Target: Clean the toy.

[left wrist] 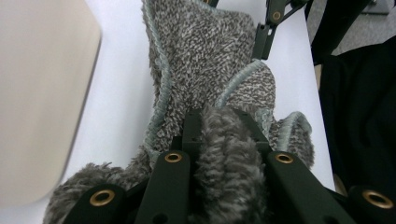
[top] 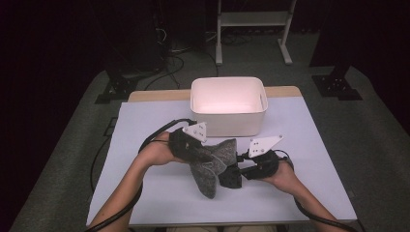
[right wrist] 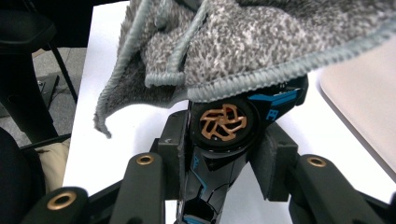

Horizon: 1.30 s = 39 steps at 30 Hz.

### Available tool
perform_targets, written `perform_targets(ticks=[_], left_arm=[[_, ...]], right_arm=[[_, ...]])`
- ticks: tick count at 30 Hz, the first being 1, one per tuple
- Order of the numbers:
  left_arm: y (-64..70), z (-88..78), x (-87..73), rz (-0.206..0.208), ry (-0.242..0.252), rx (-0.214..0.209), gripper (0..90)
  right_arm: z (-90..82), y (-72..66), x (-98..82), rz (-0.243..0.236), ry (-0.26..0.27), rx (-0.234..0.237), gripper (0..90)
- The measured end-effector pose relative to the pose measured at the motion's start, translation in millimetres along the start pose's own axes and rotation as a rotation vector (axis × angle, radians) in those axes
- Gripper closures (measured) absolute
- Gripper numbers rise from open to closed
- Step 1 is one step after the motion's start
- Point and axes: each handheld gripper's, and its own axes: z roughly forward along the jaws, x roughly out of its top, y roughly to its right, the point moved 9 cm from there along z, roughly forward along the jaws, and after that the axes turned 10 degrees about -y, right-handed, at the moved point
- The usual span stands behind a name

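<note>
High view: grey towel (top: 212,162) hung between the left tool (top: 193,145) and right tool (top: 241,169), above the bench (top: 145,125), near the white bin (top: 227,104).

Left gripper view: jaws pinched a towel fold.

Right gripper view: jaws clamped a black gadget (right wrist: 224,135) (blue markings), towel draped over it.

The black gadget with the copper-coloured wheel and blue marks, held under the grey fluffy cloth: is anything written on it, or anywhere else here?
Black gadget with copper-coloured wheel, clamped in the right gripper: blue angular markings, none readable as letters or numbers.
Grey fluffy cloth, pinched in the left gripper: no label or text visible.
White plastic bin: no text visible.
White table: no text visible.
So there is nothing legible here.
</note>
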Motion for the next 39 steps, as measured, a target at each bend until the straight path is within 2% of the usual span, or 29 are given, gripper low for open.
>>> perform_targets(ticks=[1,4,7,10,11,13,15,18,21,25,29,34,37,39], left_arm=[[-0.6,-1.5,1.2,0.004,0.012,0.004,77.3],[2.7,-8.6,12.7,0.010,0.068,-0.021,77.8],[5.9,-10.8,31.2,0.046,0.084,-0.026,77.8],[8.8,-5.3,49.2,0.070,0.080,-0.045,77.8],[9.5,-0.8,52.6,0.078,0.062,-0.048,77.8],[9.2,5.9,56.0,0.090,0.035,-0.047,77.8],[9.1,7.5,57.6,0.080,0.040,-0.056,77.7],[10.4,7.8,55.5,0.079,0.043,-0.065,77.7],[8.6,2.0,50.1,0.077,0.039,-0.049,77.7],[5.1,-3.2,28.7,0.041,0.019,-0.041,77.6],[5.6,0.1,8.7,0.003,0.017,-0.048,77.6],[7.6,-6.3,-6.2,-0.025,0.075,-0.063,77.7],[15.1,-19.9,-1.1,-0.023,0.168,-0.092,77.9],[20.0,-25.7,5.1,0.002,0.179,-0.090,77.9]], right_arm=[[0.3,-0.2,0.3,-0.002,-0.003,0.000,58.8],[0.4,-0.2,0.5,0.001,-0.004,0.005,58.8],[1.2,-0.1,1.1,-0.002,-0.001,0.004,58.8],[1.6,-1.0,1.5,-0.010,-0.003,-0.002,58.8],[1.2,-1.2,1.3,-0.010,-0.003,-0.003,58.8],[0.1,-0.7,0.0,-0.003,-0.001,-0.003,58.8],[-1.3,0.8,-2.4,0.010,0.007,0.004,58.8],[-2.5,1.7,-4.6,0.015,0.012,0.010,58.8],[-2.3,1.9,-4.3,0.013,0.011,0.010,58.8],[-3.2,2.3,-5.6,0.019,0.011,0.012,58.7],[-2.9,2.0,-5.2,0.019,0.007,0.010,58.7],[-2.6,1.6,-4.9,0.016,0.005,0.006,58.6],[-1.6,1.6,-3.7,0.013,0.000,0.006,58.7],[-1.4,2.8,-3.9,0.022,0.003,0.013,58.6]])
